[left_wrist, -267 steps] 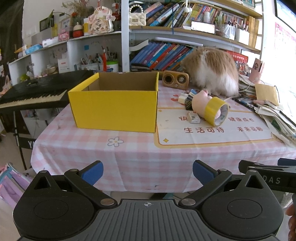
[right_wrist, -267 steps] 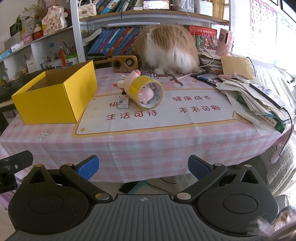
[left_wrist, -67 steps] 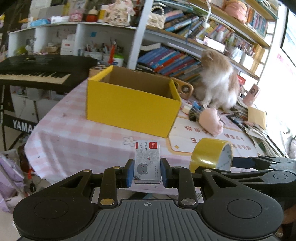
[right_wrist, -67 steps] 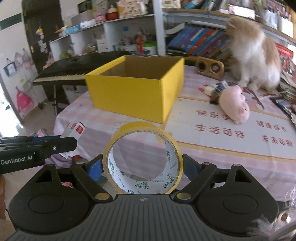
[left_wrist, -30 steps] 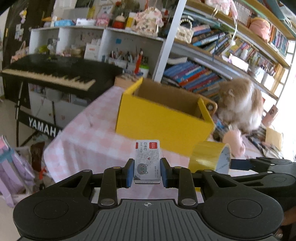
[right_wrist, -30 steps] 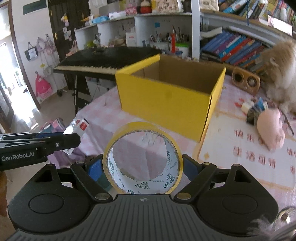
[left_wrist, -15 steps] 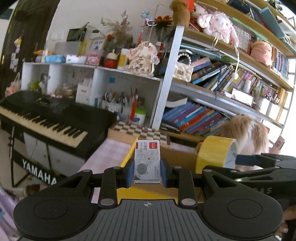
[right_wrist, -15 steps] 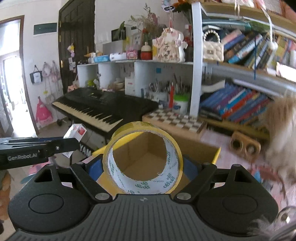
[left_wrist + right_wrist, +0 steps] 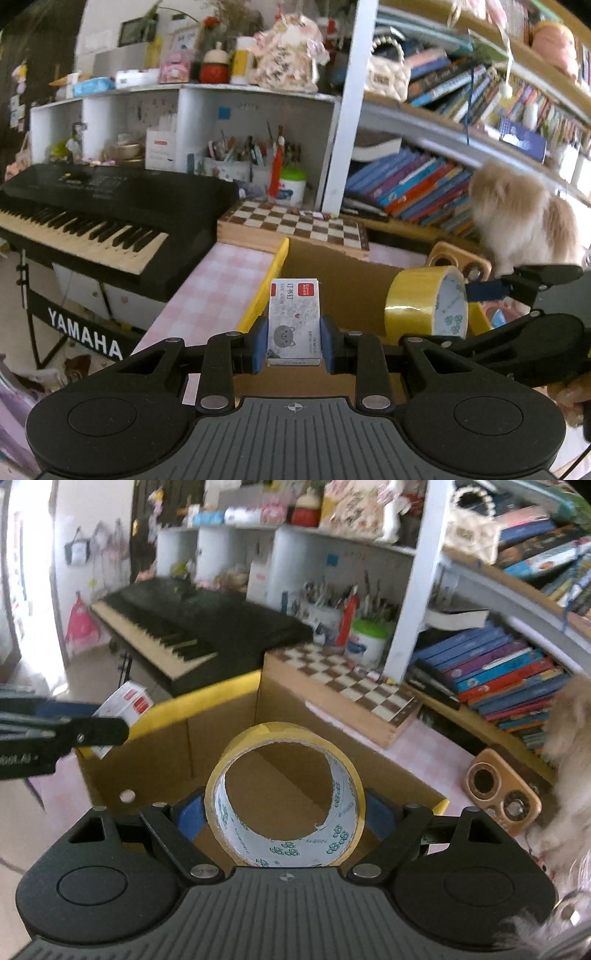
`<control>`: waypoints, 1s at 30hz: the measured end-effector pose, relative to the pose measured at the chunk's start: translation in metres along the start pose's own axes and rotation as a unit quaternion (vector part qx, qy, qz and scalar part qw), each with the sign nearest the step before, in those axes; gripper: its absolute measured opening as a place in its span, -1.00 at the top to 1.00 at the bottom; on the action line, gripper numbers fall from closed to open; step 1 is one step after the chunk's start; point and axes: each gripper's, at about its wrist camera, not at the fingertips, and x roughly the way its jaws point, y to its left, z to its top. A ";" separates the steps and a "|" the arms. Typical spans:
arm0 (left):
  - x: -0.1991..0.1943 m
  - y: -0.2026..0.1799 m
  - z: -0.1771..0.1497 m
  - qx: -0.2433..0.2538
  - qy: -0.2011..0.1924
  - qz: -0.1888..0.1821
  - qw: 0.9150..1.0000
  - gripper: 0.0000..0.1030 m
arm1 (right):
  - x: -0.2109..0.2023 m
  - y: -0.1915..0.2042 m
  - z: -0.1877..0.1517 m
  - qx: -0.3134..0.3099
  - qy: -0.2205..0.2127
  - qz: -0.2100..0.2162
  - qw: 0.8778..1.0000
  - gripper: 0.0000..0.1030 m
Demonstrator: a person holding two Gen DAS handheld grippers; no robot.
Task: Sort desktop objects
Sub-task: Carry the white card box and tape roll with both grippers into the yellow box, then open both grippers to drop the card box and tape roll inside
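Observation:
My left gripper (image 9: 293,345) is shut on a small white staple box (image 9: 294,321) with a red label and a grey cat face, held over the left rim of the yellow cardboard box (image 9: 264,291). My right gripper (image 9: 284,818) is shut on a roll of yellow tape (image 9: 284,801), held upright above the open box (image 9: 221,746). The tape roll also shows in the left wrist view (image 9: 424,302). The staple box shows at the left of the right wrist view (image 9: 123,705). The box's brown inside is in view below both grippers.
A black keyboard (image 9: 92,206) stands left of the pink checked table (image 9: 210,291). A chessboard (image 9: 295,225) lies behind the box. A wooden speaker (image 9: 498,790) and a fluffy cat (image 9: 524,218) are at the right. Shelves with books fill the back.
Both grippers have tilted down and moved over the yellow box, so its open inside now shows below them. Each still holds its object.

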 end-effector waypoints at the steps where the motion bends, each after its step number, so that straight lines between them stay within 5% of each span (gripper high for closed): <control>1: 0.005 -0.002 0.002 0.006 0.005 -0.001 1.000 0.46 | 0.004 0.000 0.001 -0.010 0.005 0.002 1.000 -0.66; 16: 0.075 -0.022 0.008 0.083 0.102 0.010 0.991 0.45 | 0.062 -0.009 0.008 -0.074 0.091 0.028 0.993 -0.66; 24: 0.075 -0.029 0.008 0.103 0.104 0.019 0.989 0.44 | 0.065 -0.010 0.005 -0.065 0.096 0.031 0.993 -0.67; 27: 0.067 -0.034 0.011 0.113 0.087 0.018 0.990 0.31 | 0.061 -0.011 0.005 -0.058 0.088 0.028 0.994 -0.68; 30: 0.055 -0.037 0.016 0.119 0.057 0.020 0.991 -0.14 | 0.053 -0.012 0.007 -0.053 0.072 0.022 0.996 -0.73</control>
